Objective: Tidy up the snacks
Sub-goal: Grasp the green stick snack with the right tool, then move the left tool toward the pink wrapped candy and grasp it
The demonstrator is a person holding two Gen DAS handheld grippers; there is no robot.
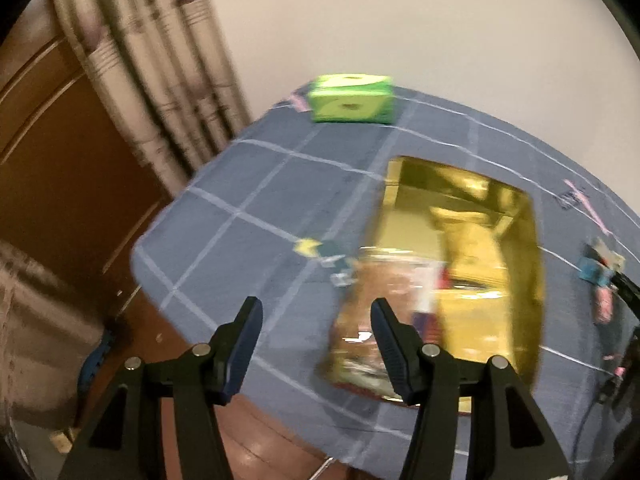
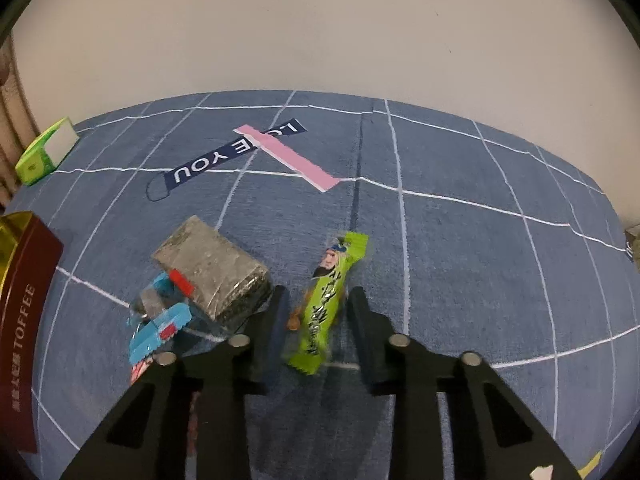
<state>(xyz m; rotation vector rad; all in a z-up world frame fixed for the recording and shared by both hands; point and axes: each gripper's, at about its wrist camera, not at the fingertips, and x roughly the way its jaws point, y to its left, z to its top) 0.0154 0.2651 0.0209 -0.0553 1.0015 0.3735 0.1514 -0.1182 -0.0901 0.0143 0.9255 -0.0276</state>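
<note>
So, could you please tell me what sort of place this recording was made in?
Most likely a room in a home: a table under a blue checked cloth, curtains beside a wooden door, and a gold toffee box holding snacks.

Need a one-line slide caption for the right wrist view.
Right gripper straddles a green snack bar on the blue cloth.

Open surface (image 2: pixel 480 260) right of green bar (image 2: pixel 328 300); left side blocked by grey pack (image 2: pixel 212 264), blue wrappers (image 2: pixel 160 328), toffee box (image 2: pixel 28 320).
</note>
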